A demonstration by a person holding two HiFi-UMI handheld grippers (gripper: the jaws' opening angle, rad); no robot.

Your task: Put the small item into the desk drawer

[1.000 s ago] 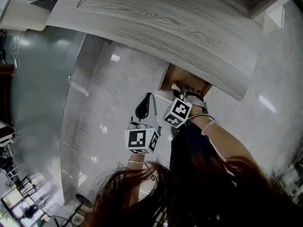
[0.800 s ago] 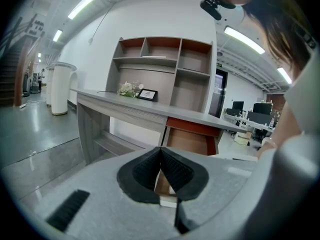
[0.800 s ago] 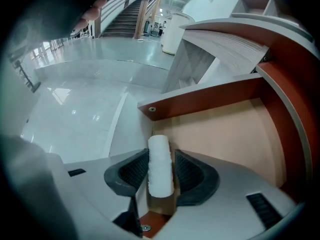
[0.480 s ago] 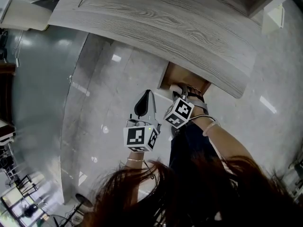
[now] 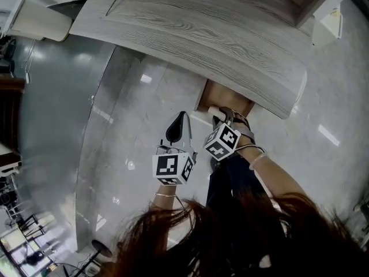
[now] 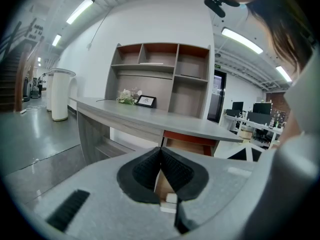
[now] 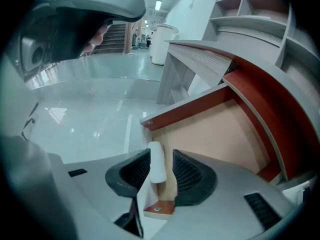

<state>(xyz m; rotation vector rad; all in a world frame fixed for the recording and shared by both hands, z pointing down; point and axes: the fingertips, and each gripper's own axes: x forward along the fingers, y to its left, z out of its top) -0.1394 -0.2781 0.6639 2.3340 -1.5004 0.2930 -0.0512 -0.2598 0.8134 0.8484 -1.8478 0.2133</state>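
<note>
A wooden drawer (image 5: 223, 94) stands pulled out from under the grey desk (image 5: 202, 36). My right gripper (image 5: 221, 116) reaches over its near corner. A small white cylinder (image 7: 156, 163) stands between its jaws, leaning on the left pad with a gap to the right pad. The jaws are closing. Beyond the tips lies the drawer's bare pale floor (image 7: 215, 134) inside red-brown walls. The white item (image 5: 213, 109) also shows at the drawer's edge in the head view. My left gripper (image 5: 181, 118) hangs over the floor left of the drawer, shut and holding nothing, its pads (image 6: 172, 170) meeting at the tip.
A shelf unit (image 6: 160, 66), flowers and a picture frame (image 6: 134, 97) stand on the desk top. A tall white bin (image 6: 60, 94) stands far left on the glossy floor (image 5: 144, 137). The person's hair (image 5: 230, 235) fills the lower head view.
The head view has shifted a little. Both grippers keep about the same places, and the white item stays at the drawer's near corner.
</note>
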